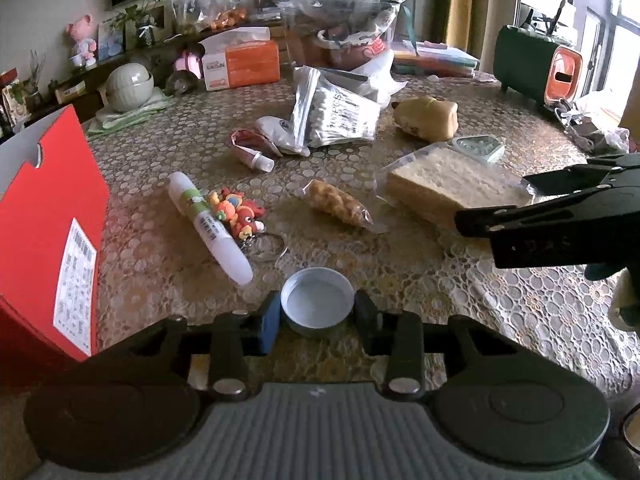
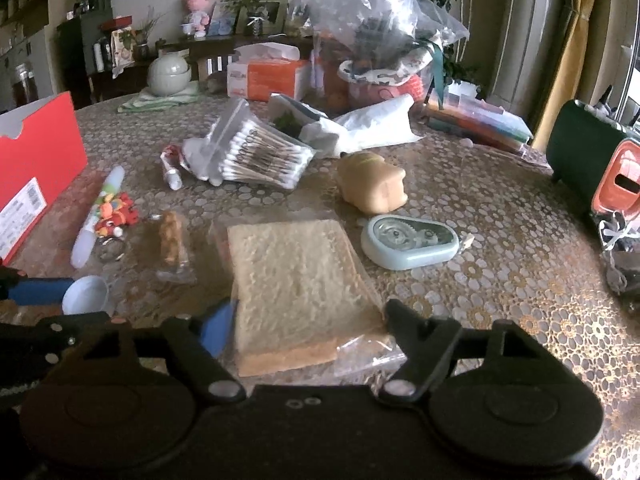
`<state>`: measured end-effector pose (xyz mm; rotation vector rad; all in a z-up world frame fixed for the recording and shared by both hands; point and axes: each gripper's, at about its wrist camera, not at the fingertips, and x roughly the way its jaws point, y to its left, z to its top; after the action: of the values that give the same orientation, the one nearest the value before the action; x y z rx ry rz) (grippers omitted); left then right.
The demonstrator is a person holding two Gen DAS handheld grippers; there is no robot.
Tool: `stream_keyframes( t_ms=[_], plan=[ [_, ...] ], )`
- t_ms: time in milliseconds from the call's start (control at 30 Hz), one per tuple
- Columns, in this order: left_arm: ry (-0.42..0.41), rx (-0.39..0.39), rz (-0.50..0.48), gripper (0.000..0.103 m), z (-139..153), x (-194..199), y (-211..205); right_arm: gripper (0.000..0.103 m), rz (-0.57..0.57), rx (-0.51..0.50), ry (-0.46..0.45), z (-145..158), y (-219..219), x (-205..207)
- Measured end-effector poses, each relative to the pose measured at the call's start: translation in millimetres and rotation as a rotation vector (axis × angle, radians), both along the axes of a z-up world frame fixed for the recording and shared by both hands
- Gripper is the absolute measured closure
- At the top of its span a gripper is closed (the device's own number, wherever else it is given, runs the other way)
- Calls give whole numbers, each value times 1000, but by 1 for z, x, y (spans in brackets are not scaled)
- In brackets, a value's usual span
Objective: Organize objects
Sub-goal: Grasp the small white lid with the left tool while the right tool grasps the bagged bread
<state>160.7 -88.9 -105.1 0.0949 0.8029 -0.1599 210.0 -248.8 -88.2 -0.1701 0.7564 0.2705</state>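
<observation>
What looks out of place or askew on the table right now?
The round lid lies upside down, with no jar in view, between the left hand-held gripper's pads. The bagged bread slice lies with loose wrap bunched at its near end. The red-and-white tube looks squeezed and crumpled. Nothing is spilled.

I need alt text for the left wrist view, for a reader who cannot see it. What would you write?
The left gripper is closed on a small round light-blue lid, open side up, low over a lace-patterned table. Beyond it lie a white tube, a colourful keychain, a bagged snack and bagged sliced bread. A red box stands at the left.
</observation>
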Motion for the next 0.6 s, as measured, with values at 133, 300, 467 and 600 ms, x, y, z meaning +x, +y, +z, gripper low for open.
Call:
stream_keyframes(
  t_ms=[133, 300, 467, 600],
  plan=[
    [3, -7, 9, 65, 5, -7, 4, 23, -1, 4, -12, 11, 4, -13],
    [11, -48, 22, 65, 14, -16, 14, 23, -12, 19, -12, 27, 8, -31],
    [-5, -57, 35, 65, 34, -30, 24, 23, 8, 33, -14, 46, 18, -50],
    [-27, -54, 38, 65, 53, -44, 34, 23, 33, 53, -15, 66, 28, -65]
  ],
)
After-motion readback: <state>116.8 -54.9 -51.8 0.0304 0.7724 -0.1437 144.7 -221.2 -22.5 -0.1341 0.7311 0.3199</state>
